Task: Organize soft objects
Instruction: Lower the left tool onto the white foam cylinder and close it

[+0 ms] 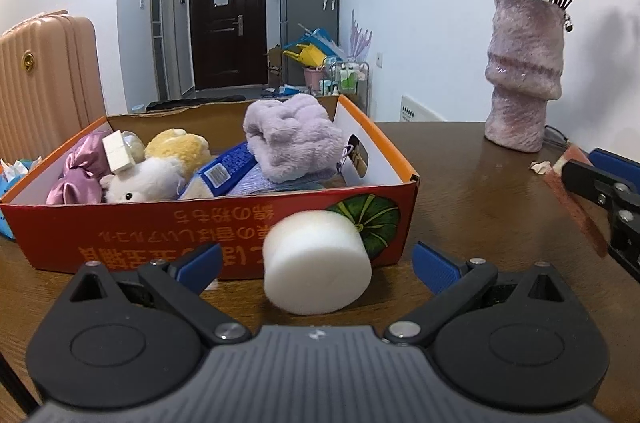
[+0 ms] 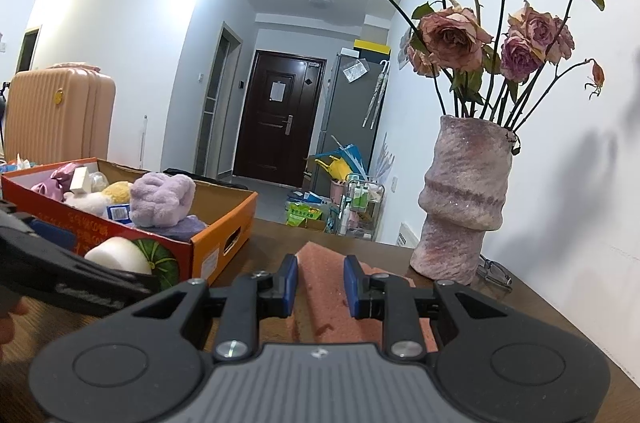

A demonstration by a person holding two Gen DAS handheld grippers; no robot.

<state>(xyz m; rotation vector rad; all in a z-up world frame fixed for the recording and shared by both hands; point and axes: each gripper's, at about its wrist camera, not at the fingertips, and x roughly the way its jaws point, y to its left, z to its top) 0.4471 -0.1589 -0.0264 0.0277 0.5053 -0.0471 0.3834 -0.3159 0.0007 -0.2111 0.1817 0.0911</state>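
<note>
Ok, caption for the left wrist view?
Open left gripper flanks white foam cylinder before orange cardboard box of plush toys.

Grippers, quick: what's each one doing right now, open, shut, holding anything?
Left gripper: jaws open, either side of the white foam cylinder, not gripping it.
Right gripper: jaws shut on the pink sponge.
</note>
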